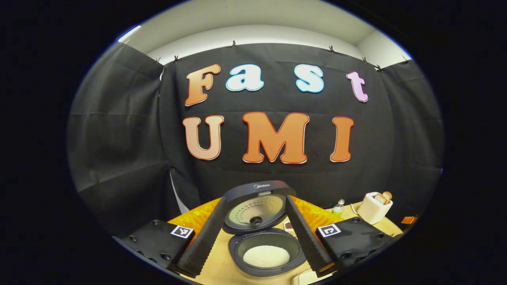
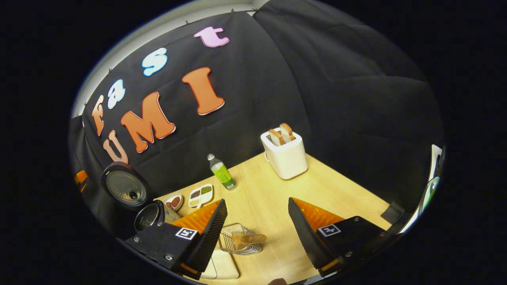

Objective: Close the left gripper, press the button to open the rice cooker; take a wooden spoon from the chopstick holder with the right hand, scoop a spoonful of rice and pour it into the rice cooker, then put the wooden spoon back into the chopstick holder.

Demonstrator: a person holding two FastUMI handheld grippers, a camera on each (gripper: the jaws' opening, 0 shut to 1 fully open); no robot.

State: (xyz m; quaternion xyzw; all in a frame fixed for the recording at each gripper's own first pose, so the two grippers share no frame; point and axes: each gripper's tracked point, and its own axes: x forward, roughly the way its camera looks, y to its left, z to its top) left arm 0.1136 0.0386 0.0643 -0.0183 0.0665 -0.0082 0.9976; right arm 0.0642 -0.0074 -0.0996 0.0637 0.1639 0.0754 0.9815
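Right claw (image 2: 253, 229) stands wide and empty, low centre of the right gripper view, above the wire chopstick holder (image 2: 239, 238) with the wooden spoon (image 2: 250, 238) lying in it. Left claw (image 1: 253, 233) is wide too, framing the open rice cooker (image 1: 264, 233) on the desk (image 2: 277, 190). The lid is up, so fetching the spoon seems next: descend, pinch its handle.

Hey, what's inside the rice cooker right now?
The rice cooker stands open with its lid up. A low mound of white rice lies in the dark inner pot. Anything under the rice is covered.
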